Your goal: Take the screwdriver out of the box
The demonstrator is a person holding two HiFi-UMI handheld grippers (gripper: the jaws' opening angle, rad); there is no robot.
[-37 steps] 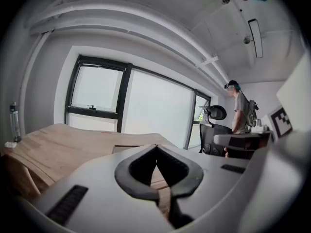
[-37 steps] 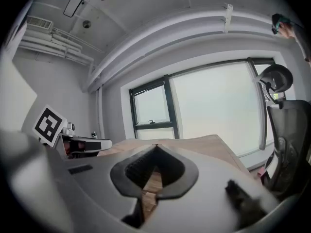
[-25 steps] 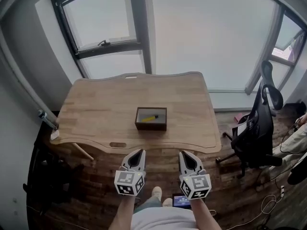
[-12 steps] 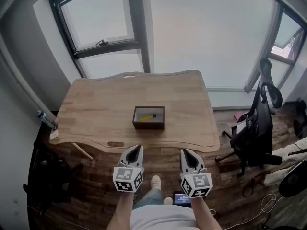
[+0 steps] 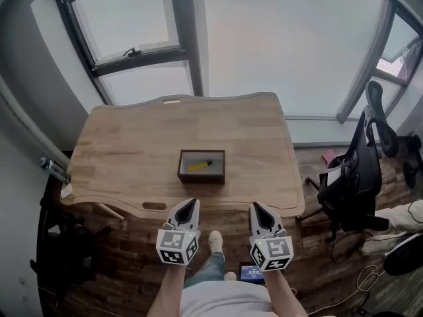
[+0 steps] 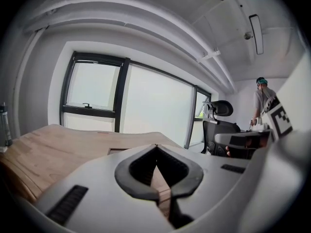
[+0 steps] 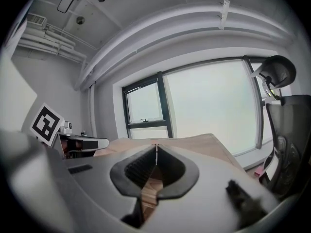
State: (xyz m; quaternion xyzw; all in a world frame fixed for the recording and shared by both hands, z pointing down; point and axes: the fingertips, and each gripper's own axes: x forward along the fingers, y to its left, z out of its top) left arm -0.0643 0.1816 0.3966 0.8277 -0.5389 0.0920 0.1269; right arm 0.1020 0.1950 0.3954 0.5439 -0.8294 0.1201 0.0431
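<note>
Jaws on the left gripper (image 5: 192, 203) and the right gripper (image 5: 254, 206) were clenched tight on nothing, both just short of the table's (image 5: 125, 157) near edge. A yellow screwdriver (image 5: 199, 166) lay inside the dark open box (image 5: 201, 177) mid-table, apart from both.

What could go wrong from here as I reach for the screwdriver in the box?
1. Both the left tool and right tool are shut; unopened, they would likely shove the screwdriver rather than grip it.
2. It lies flat inside the box, so a jaw may catch the wall and slide the unheld box across the table.
</note>
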